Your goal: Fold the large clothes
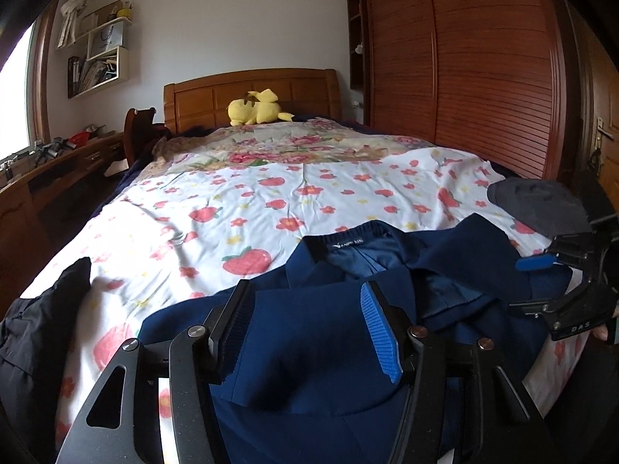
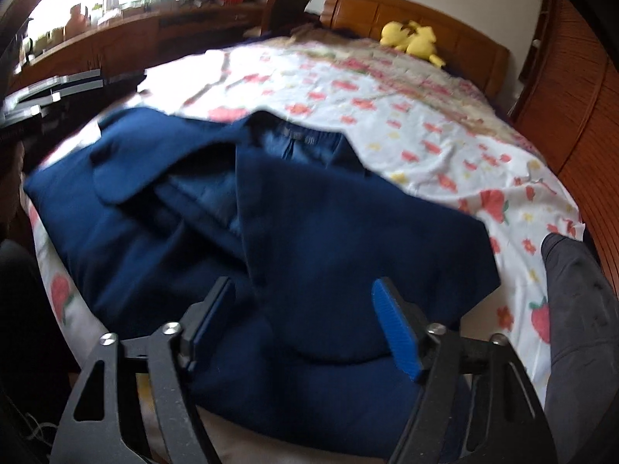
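Right wrist view's blurring so the navy jacket (image 2: 309, 232) label is unreadable, one jacket lying on the bed (image 1: 271, 201), both left gripper (image 1: 305, 324) and right gripper (image 2: 305, 321) hovering, jaws spread.

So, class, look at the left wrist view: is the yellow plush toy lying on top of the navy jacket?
No. The yellow plush toy sits by the headboard at the far end, well away from the navy jacket.

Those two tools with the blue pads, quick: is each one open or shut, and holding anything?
Left tool: open, holding nothing, above the navy jacket.
Right tool: open, holding nothing, also over the jacket.
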The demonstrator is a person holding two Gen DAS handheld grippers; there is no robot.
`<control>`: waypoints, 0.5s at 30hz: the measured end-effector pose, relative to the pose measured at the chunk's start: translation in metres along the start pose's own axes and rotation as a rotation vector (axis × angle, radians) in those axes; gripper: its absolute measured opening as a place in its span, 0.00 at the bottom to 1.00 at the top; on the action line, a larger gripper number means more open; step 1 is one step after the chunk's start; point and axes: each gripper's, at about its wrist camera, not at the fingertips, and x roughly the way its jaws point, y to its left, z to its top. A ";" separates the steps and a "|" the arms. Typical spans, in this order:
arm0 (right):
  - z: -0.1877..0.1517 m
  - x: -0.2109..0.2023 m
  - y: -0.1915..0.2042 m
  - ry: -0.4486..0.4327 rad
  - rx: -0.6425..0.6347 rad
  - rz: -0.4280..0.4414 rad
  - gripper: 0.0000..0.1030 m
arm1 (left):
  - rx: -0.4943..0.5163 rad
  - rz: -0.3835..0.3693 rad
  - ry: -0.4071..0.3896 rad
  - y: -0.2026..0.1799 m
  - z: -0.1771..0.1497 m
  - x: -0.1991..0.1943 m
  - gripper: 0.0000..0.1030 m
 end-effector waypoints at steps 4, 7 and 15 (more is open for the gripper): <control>-0.007 0.010 0.003 0.073 -0.047 -0.028 0.42 | 0.006 -0.003 0.007 0.003 -0.002 0.001 0.57; 0.000 0.010 -0.002 0.085 -0.072 -0.023 0.08 | 0.000 -0.005 0.008 0.005 -0.002 0.002 0.57; 0.074 0.001 -0.035 -0.035 -0.049 -0.096 0.03 | -0.028 -0.001 0.000 0.010 -0.004 0.002 0.57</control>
